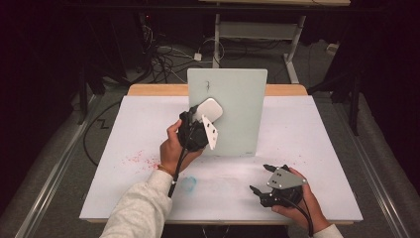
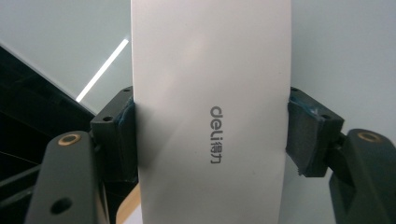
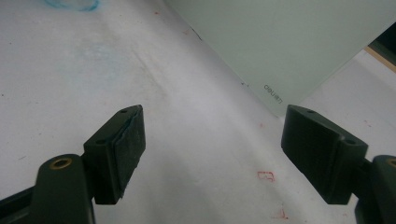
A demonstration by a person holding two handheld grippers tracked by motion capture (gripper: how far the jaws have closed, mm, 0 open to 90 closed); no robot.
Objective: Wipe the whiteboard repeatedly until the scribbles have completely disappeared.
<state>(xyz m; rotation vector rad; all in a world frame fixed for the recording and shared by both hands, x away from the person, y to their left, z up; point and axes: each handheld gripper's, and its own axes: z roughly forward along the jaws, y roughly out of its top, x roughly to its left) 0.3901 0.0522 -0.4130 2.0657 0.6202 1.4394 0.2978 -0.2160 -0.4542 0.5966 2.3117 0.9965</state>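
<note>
Left hand-held gripper (image 2: 211, 135) clamps a smooth, rounded white eraser (image 2: 211, 93).

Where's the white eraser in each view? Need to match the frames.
High view: white eraser, centre, in the left claw, against the upright pale green board.
Left gripper view: fills the middle, clamped between both jaws, "deli" print facing the camera.
Right gripper view: the eraser is not in it; open right claw over the table.
Shared landmark: the pale green board.

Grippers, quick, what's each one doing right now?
Left gripper: shut on the white eraser, against the whiteboard.
Right gripper: open, holding nothing.
</note>
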